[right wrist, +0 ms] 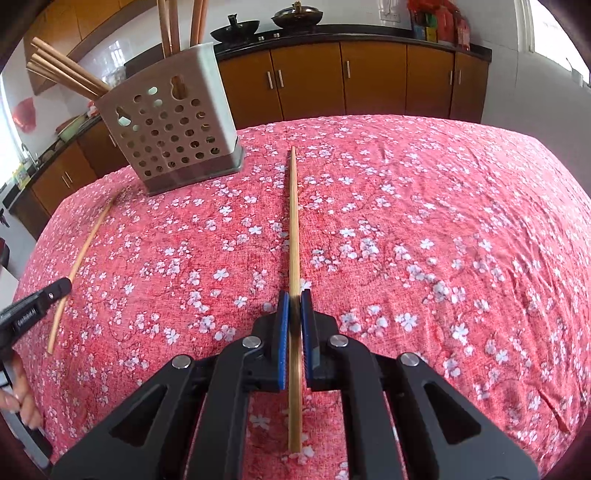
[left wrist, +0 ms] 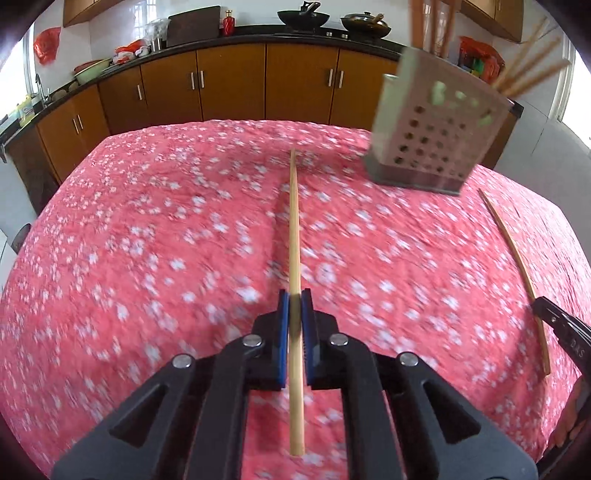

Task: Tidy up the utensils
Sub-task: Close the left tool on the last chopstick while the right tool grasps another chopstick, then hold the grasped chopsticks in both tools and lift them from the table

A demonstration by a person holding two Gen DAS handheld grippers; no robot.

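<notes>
My left gripper (left wrist: 295, 301) is shut on a wooden chopstick (left wrist: 294, 229) that points forward above the table. My right gripper (right wrist: 294, 301) is shut on a second chopstick (right wrist: 293, 221), held the same way. A perforated metal utensil holder (left wrist: 436, 129) with several chopsticks in it stands far right in the left wrist view and far left in the right wrist view (right wrist: 173, 122). The right gripper's chopstick (left wrist: 517, 273) and one of its fingers (left wrist: 554, 317) show at the right edge of the left view. The left gripper's chopstick (right wrist: 83, 258) shows in the right view.
The table carries a pink floral cloth (left wrist: 166, 240). Brown kitchen cabinets (left wrist: 229, 85) and a dark counter with woks (left wrist: 303, 16) run along the back. A hand (right wrist: 18, 391) shows at the left edge of the right wrist view.
</notes>
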